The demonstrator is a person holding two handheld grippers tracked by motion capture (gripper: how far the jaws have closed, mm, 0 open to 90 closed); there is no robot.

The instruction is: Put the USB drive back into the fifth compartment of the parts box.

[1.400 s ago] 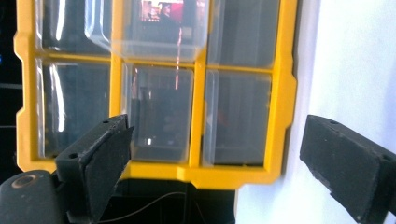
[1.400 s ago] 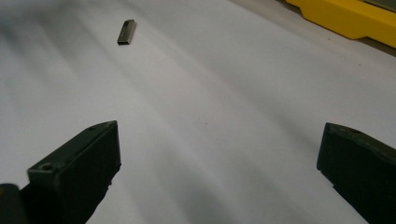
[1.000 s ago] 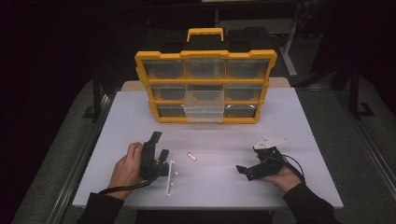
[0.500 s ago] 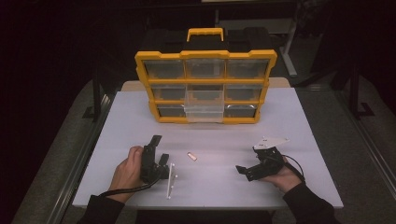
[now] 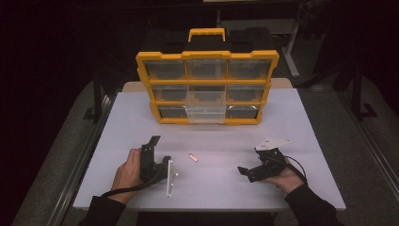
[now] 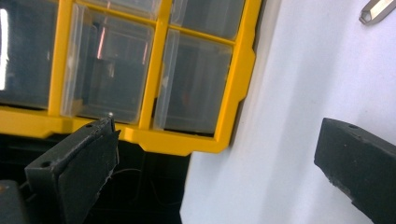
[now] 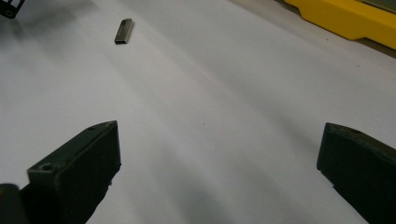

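A small metal piece point(image 5: 193, 157) lies flat on the white table point(image 5: 301, 122), in front of the yellow drawer box point(image 5: 207, 87) and well short of it. The left gripper point(image 5: 154, 155) sits left of the piece, its jaws spread wide and holding nothing, aimed toward the box. The right gripper point(image 5: 247, 173) sits right of the piece, jaws likewise wide apart and empty, pointing toward the piece without touching it.
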